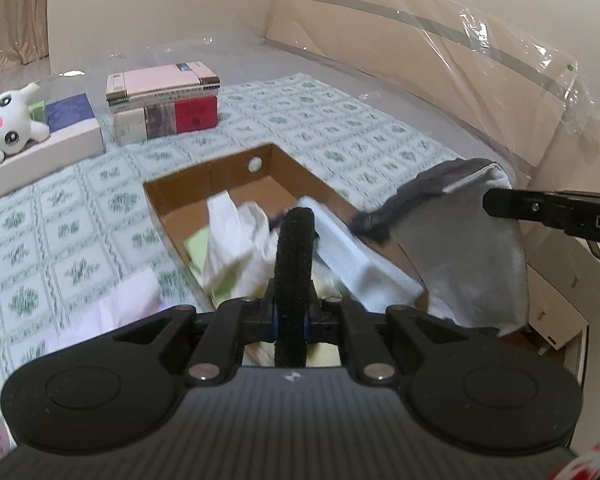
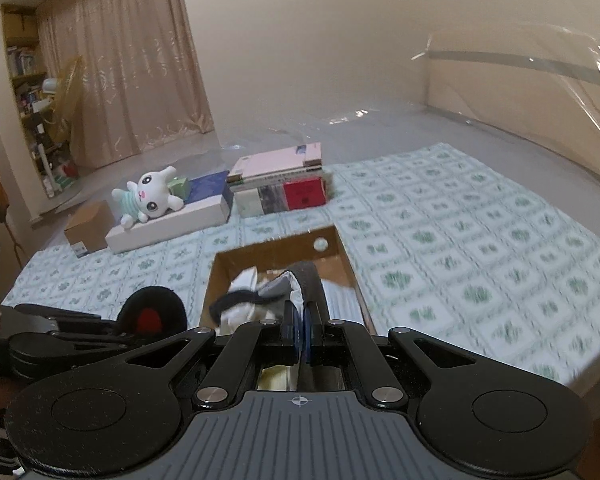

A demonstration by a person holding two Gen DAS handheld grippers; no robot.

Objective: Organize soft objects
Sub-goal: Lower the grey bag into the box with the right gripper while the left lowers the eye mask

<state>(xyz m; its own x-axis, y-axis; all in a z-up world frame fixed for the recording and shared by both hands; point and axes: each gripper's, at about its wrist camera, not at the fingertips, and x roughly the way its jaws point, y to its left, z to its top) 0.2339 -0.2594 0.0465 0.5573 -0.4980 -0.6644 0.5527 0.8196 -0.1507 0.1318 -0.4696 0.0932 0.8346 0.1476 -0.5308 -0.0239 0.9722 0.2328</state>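
Above the cardboard box (image 1: 220, 184) on the bed, our right tongs (image 1: 488, 200) clamp the grey cloth (image 1: 472, 264); left tongs (image 1: 295, 216) pressed together. We should lower it fully inside before releasing.

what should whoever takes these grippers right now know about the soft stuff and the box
Left gripper: shut on a black fuzzy pad, by the cardboard box.
Right gripper: shut on a grey-and-white cloth, hanging at the box's right side.
Done: white cloths are in the box.
Left: probably drop both held items in; a pale pink cloth lies outside on the bedspread, and a plush cat lies further back.
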